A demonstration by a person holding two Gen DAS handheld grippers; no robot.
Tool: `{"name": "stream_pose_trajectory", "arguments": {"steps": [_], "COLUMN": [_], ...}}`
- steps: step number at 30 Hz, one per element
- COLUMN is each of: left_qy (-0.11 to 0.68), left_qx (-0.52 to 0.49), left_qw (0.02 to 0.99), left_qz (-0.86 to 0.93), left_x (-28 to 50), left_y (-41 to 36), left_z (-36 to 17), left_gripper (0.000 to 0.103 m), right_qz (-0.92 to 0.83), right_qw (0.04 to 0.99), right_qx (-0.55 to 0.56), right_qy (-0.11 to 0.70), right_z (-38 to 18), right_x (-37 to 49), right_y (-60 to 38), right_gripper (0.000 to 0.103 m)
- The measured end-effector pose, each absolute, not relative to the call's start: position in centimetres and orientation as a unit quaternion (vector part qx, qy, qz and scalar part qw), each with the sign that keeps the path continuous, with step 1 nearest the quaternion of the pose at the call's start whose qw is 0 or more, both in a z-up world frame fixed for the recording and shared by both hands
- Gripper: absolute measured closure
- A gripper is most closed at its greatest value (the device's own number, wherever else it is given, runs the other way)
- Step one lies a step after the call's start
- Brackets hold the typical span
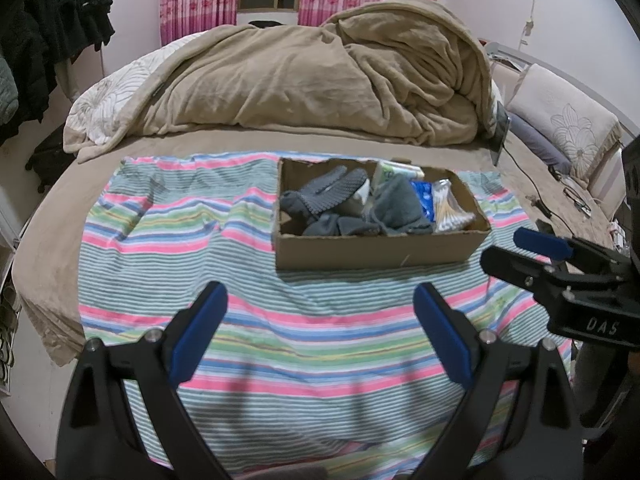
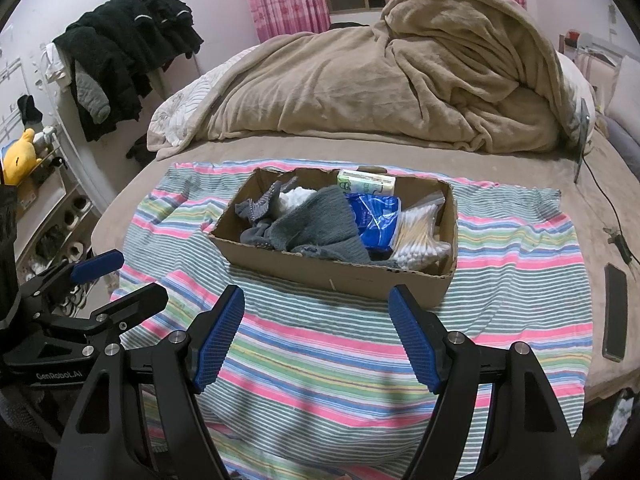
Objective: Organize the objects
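Note:
An open cardboard box (image 1: 376, 250) (image 2: 340, 276) sits on a striped cloth (image 1: 280, 328) (image 2: 320, 360) on the bed. It holds grey knitted socks (image 1: 324, 194) (image 2: 316, 224), a blue packet (image 1: 424, 196) (image 2: 374, 216), a bag of cotton swabs (image 1: 448, 210) (image 2: 418, 236) and a green-white pack (image 1: 396, 170) (image 2: 366, 182). My left gripper (image 1: 320, 300) is open and empty, short of the box. My right gripper (image 2: 316, 304) is open and empty, just before the box's near wall. Each shows in the other's view, the right (image 1: 516, 252) and the left (image 2: 132, 280).
A heaped beige blanket (image 1: 320, 76) (image 2: 400, 76) fills the back of the bed. A pillow (image 1: 568, 120), a cable (image 1: 532, 184) and a dark phone (image 2: 615, 312) lie at the right. Dark clothes (image 2: 128, 52) hang at the left, above a shoe rack (image 2: 60, 232).

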State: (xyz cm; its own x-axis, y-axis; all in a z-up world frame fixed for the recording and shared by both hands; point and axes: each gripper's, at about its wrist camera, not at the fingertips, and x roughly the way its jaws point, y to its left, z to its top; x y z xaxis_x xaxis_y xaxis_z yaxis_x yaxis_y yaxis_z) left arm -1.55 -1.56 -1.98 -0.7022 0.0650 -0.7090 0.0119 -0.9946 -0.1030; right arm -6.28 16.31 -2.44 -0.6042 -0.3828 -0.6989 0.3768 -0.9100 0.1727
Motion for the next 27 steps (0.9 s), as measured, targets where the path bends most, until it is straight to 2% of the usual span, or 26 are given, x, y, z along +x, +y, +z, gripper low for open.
{"name": "stream_pose_trajectory", "arguments": {"steps": [27], "left_qy": [-0.047], "left_qx": [-0.385], "left_qw": [0.017], "left_qz": [0.922], "left_x": [-1.62], "left_y": [-1.4], "left_z": [-1.8], "left_gripper": [0.008], "right_qz": [-0.896], "right_qw": [0.212], "right_qx": [0.391], "right_qy": [-0.004], "right_z": [-2.47], "right_x": [-6.39], "right_y": [16.43], "right_gripper": [0.026]}}
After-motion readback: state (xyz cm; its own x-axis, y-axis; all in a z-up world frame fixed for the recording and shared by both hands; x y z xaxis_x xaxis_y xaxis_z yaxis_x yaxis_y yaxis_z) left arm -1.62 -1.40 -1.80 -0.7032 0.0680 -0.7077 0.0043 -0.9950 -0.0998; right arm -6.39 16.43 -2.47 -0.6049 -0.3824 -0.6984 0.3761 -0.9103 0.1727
